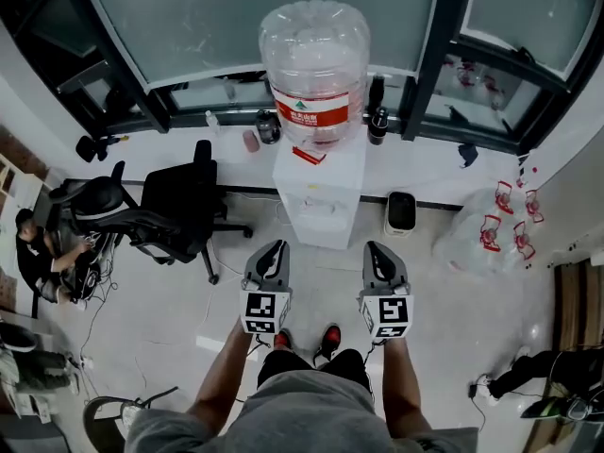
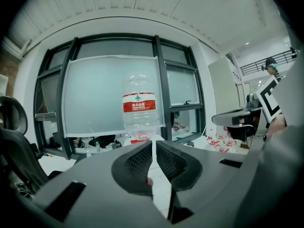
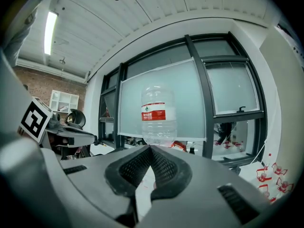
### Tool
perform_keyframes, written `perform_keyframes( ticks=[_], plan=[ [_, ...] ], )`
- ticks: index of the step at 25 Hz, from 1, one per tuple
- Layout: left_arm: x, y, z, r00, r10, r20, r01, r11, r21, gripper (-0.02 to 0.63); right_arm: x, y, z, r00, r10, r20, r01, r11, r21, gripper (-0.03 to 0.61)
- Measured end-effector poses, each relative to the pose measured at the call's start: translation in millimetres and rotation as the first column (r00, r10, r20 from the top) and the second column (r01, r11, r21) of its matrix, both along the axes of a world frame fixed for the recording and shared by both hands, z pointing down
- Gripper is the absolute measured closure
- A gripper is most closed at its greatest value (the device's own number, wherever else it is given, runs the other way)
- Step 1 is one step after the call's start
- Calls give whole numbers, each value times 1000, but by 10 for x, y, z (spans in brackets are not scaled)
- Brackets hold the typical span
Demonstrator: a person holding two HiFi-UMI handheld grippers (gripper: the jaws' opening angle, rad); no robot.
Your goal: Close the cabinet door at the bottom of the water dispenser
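Facing the far water dispenser [image 1: 321,192], the left hand-held gripper [image 1: 274,246] and right hand-held gripper [image 1: 375,247] are held shut and empty, while its cabinet door [image 1: 322,234], barely discernible low on the front, is judged light, stiff and best pushed at the free edge.

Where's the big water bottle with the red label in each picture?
Head view: water bottle at top centre, standing on the white dispenser.
Left gripper view: water bottle in the middle, slightly left.
Right gripper view: water bottle in the middle.
Shared landmark: the dark window frame just right of it.
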State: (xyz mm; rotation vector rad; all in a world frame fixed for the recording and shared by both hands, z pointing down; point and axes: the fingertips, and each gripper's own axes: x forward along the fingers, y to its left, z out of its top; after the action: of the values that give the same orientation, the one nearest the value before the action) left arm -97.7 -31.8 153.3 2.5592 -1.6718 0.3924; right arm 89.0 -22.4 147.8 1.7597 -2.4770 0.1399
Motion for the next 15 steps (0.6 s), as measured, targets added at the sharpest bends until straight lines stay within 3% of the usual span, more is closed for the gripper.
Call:
perform_keyframes(
  ticks=[15],
  plan=[
    [13,32,-71,1000,-24,-16,25,1000,18,569,-14,67,-49,1000,-17,-4,17,1000,9,563]
  ],
)
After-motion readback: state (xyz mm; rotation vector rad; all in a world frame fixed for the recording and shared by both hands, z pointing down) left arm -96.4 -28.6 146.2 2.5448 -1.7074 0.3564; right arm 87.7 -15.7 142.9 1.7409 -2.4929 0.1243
